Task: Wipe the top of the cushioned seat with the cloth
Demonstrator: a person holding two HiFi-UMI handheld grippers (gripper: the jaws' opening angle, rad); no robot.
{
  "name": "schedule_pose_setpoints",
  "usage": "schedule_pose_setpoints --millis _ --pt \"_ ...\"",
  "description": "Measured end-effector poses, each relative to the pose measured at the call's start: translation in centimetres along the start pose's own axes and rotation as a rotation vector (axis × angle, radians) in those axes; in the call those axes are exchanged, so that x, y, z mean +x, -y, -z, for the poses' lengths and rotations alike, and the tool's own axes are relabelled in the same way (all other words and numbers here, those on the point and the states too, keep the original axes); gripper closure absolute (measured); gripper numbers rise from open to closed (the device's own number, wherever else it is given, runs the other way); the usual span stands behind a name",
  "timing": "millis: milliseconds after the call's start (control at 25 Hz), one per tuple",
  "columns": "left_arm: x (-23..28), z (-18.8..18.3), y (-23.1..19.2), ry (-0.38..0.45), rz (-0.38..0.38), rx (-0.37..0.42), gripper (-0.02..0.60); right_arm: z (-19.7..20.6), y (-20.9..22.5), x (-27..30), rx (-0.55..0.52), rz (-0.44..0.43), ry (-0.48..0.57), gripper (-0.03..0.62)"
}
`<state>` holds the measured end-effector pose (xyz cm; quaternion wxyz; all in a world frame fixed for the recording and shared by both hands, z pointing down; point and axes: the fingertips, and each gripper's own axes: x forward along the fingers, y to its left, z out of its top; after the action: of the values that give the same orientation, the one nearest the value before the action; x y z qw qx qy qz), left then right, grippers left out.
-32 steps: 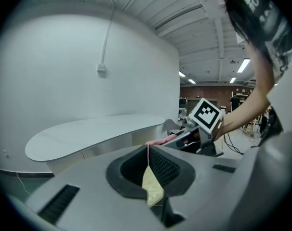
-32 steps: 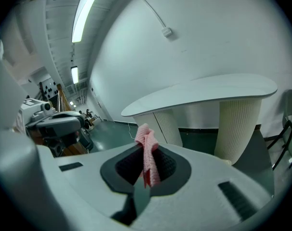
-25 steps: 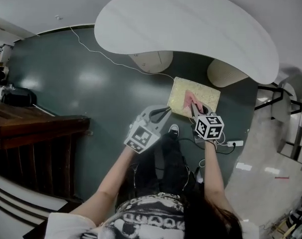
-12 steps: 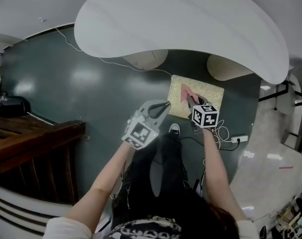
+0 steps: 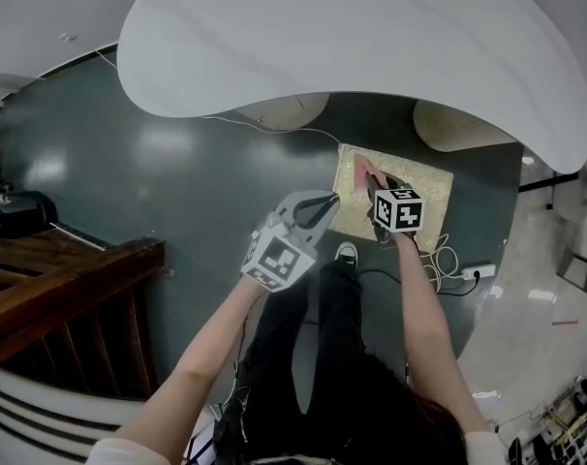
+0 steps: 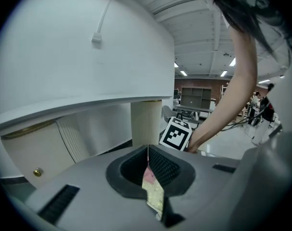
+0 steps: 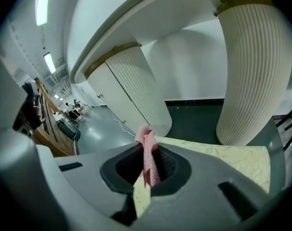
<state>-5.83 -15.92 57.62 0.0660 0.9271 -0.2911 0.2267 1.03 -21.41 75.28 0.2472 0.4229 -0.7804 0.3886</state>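
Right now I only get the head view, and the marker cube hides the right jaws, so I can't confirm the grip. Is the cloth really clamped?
Observer: Yes. In the right gripper view the right gripper has its jaws shut on the pink cloth, with a bunch of it sticking out past the tips.
Operator: And the left one?
Observer: The left gripper has its jaws together with nothing clamped. Only a sliver of the yellow seat shows between them.

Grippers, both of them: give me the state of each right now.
Left gripper: shut, holding nothing.
Right gripper: shut on the pink cloth.
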Motion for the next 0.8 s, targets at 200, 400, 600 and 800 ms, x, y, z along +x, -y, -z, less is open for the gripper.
schedule_pose_setpoints --millis 200,400,600,800 --pt "1.6 1.9 -0.1 -0.022 0.012 -0.002 0.575 1.4 1.8 2.6 0.049 0.004 -0.029 0.585" --pt "2.4 1.8 0.3 -0.031 0.034 0.015 0.574 2.6 3.9 3.0 0.047 0.041 -0.057 0.585" --pt "3.2 1.2 1.2 -0.030 0.050 0.012 0.574 3.7 7.3 0.6 0.049 0.094 -0.063 0.585" --pt "5.4 0.6 2.8 -0.028 0.088 0.020 0.575 4.7 12.9 -3.0 0.090 0.176 -0.061 0.585"
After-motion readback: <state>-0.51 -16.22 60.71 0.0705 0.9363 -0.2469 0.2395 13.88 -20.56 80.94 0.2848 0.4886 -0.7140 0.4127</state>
